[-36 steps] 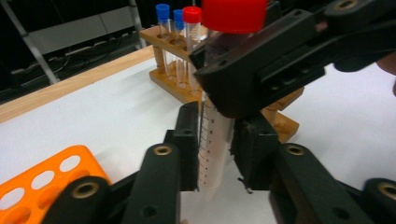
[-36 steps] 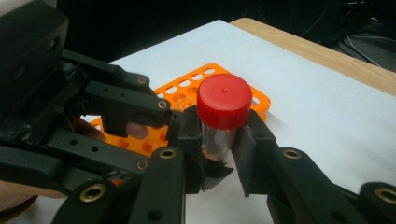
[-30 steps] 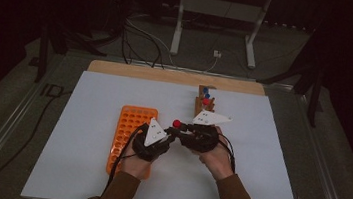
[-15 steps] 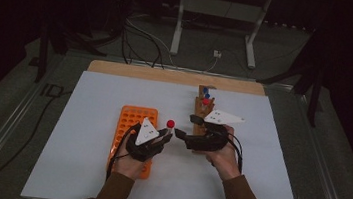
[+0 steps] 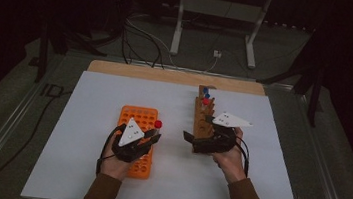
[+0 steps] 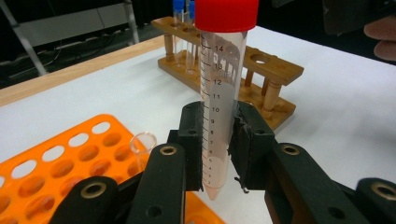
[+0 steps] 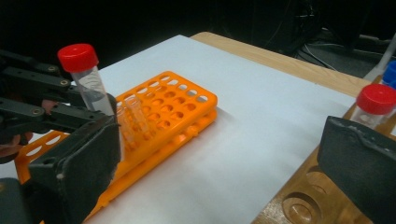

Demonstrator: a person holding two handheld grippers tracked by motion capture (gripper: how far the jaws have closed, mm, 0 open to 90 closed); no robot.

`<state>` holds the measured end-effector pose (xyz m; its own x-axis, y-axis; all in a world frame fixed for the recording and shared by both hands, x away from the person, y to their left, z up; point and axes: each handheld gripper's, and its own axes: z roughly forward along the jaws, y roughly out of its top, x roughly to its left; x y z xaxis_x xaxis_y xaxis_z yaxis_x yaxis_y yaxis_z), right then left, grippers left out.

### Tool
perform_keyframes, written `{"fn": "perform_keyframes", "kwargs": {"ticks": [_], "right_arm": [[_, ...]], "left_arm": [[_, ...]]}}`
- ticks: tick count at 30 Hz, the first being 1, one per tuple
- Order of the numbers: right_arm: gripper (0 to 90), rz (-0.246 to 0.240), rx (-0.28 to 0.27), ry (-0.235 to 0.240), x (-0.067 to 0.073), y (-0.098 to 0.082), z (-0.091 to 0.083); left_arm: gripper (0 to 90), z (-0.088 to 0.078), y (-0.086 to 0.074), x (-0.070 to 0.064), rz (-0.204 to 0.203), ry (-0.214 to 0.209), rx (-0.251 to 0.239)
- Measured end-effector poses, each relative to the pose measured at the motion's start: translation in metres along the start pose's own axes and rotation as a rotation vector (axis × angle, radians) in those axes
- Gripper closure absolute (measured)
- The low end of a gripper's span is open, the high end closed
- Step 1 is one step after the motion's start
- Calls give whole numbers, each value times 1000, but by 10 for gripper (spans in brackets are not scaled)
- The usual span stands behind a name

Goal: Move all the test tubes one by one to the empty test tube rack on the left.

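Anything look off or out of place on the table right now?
Nothing stands out. The red-capped tube sits upright in the left gripper, the orange rack and wooden rack lie flat, and no spill shows on the white sheet.

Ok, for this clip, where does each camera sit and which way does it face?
High view: above the person's side, looking forward and down on the table; both forearms, the left gripper and the right gripper show.
Left gripper view: rides the left gripper, looks along its jaws, shut on a red-capped tube, toward the wooden rack.
Right gripper view: rides the right gripper, jaws just opened with nothing between, facing the orange rack.
All three share the tube and both racks.
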<state>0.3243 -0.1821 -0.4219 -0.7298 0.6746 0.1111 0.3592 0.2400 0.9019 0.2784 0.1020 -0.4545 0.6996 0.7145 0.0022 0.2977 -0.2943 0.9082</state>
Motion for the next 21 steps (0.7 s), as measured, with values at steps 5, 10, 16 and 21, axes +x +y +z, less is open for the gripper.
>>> {"fn": "perform_keyframes", "kwargs": {"ticks": [5,10,16,21], "right_arm": [[2,2,-3,-5,-1,-1,-2],[2,1,-2,-6,-2,-1,-1],[2,1,-2,-6,-2,-3,-2],[2,2,-3,-5,-2,-4,-3]], "left_arm": [[755,-3,-6,2,-7,5,5],[754,-5,-11,4,-10,11,15],[754,-7,-17,6,-5,16,38],[754,-8,-20,6,-5,18,57]]}}
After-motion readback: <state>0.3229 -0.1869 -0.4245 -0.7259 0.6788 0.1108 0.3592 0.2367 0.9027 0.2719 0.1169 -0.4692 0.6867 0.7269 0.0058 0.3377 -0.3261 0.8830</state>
